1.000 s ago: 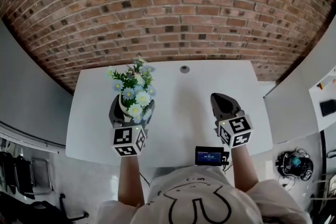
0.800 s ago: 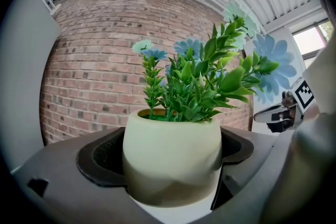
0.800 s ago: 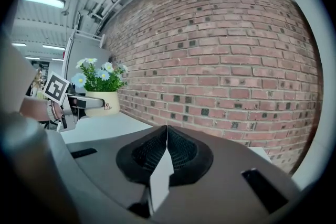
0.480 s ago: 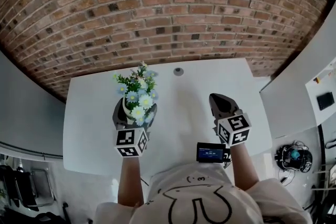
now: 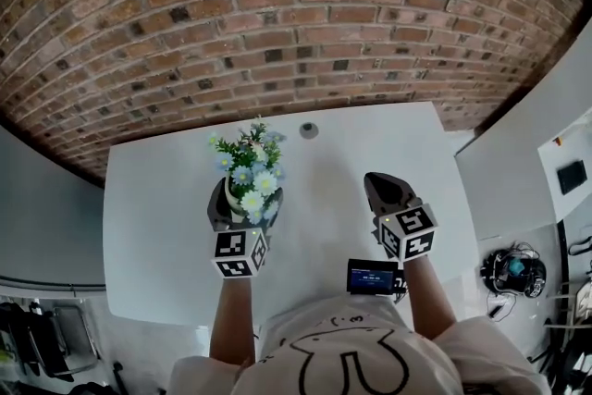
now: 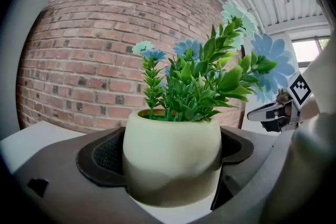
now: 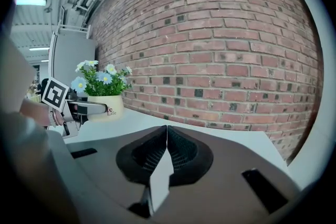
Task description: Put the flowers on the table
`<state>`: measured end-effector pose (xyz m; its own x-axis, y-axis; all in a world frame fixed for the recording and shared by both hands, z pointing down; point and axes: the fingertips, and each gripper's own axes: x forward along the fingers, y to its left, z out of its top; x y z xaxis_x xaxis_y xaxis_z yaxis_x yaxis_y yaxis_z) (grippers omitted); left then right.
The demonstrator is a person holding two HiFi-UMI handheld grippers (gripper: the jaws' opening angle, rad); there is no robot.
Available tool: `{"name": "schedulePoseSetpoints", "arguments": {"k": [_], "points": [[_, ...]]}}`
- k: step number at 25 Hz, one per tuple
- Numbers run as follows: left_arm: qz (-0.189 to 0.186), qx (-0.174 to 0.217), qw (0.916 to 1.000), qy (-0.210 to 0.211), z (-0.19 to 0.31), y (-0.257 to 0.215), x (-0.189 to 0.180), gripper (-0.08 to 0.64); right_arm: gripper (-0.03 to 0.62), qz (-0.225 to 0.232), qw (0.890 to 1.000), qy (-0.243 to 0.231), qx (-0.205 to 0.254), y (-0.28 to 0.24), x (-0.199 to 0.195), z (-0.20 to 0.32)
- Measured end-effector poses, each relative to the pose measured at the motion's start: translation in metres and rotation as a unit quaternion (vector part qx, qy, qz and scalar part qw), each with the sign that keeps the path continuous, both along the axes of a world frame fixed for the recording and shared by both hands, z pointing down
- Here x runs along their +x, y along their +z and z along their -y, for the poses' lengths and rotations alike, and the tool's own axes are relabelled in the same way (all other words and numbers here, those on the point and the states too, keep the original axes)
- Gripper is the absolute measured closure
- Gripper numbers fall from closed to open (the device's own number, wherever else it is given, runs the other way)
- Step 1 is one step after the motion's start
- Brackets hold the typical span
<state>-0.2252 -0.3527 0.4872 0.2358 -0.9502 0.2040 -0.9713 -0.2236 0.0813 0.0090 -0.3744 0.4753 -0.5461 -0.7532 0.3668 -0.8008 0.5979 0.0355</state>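
Over the left half of the white worktop (image 5: 157, 199), the pot of flowers (image 6: 172, 157) is pinched by the left claw (image 5: 245, 199). The claw's two dark pads are pressed against the cream pot's sides, and the blue and white blooms stand upright above the rim. Whether the pot's base touches the worktop or is held just above it cannot be told. In the right gripper view it is seen low, close to the surface. The right claw (image 7: 167, 144) is pressed together with nothing between its pads, and is held over the right half of the worktop, well apart from the pot. The task is judged nearly done, since the flowers are already at the worktop, in front of the brick wall (image 5: 296, 5). What is left is for the pot to be settled, if it is not already, and for the left claw to be spread and drawn back without the pot being tipped.
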Motion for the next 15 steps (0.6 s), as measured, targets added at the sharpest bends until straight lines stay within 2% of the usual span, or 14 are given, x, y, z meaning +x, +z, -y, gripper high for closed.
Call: {"name": "schedulePoseSetpoints", "arguments": {"k": [9,15], "points": [[-0.001,-0.038,0.9993,-0.003,0.022,0.044,0.003,0.046,0.578,-0.018,0.999,0.000,-0.047,0.038,0.003,0.007],[-0.002,-0.057,0.9983,-0.005,0.027,0.067,0.001,0.046,0.578,-0.021,0.998,-0.001,-0.058,0.048,-0.001,0.010]]}}
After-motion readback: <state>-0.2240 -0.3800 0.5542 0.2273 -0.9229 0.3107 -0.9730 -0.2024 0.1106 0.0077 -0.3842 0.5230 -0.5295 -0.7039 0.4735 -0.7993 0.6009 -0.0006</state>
